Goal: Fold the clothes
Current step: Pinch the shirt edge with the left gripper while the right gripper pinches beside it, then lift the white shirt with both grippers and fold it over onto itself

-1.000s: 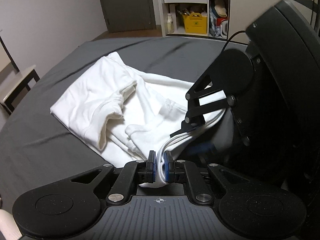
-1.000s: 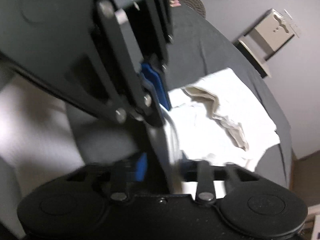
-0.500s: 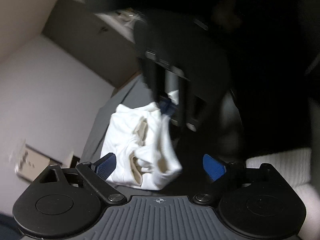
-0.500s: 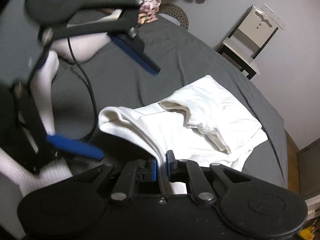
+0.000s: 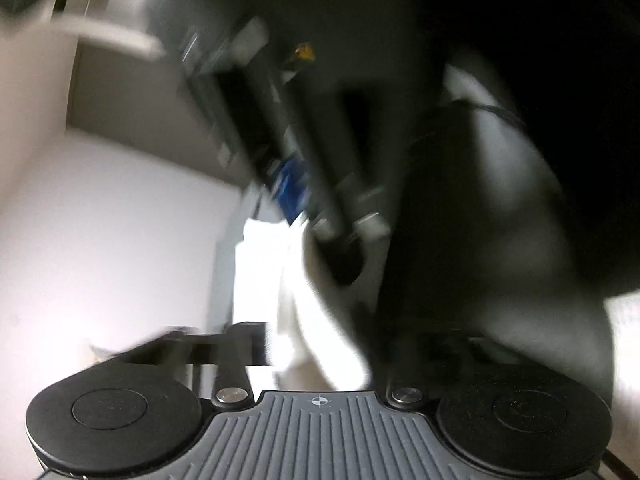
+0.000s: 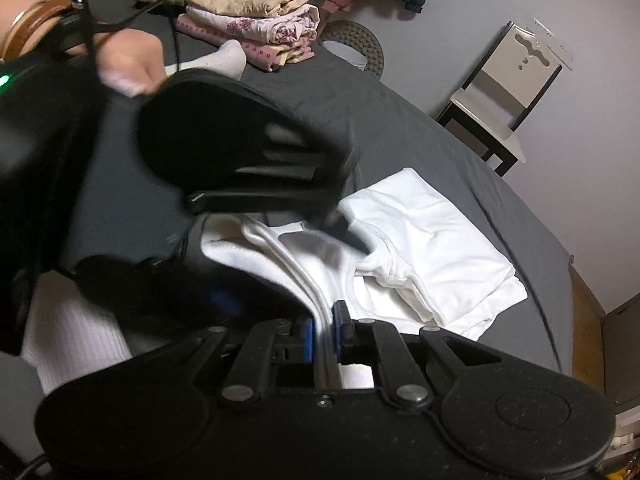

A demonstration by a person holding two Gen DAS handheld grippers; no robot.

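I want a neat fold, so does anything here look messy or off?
Yes: the white shirt lies bunched and uneven on the grey bed, one edge pinched in the right tool. The left view is too blurred to judge.

My left wrist feed is badly motion-smeared and dim, the upper right sunk into near-black, while the pale wall [image 5: 100,232] on the left glows washed-out and the white garment [image 5: 280,280] is blown to a featureless streak (I can't make out any edges on it). The right wrist feed is far cleaner and evenly lit by soft indoor light, with the white garment [image 6: 432,248] and the grey bedcover [image 6: 400,128] crisp, though the left gripper [image 6: 248,168] crossing close in front is blurred. Both views bow strongly at the rim, and I see corners darkening on each.
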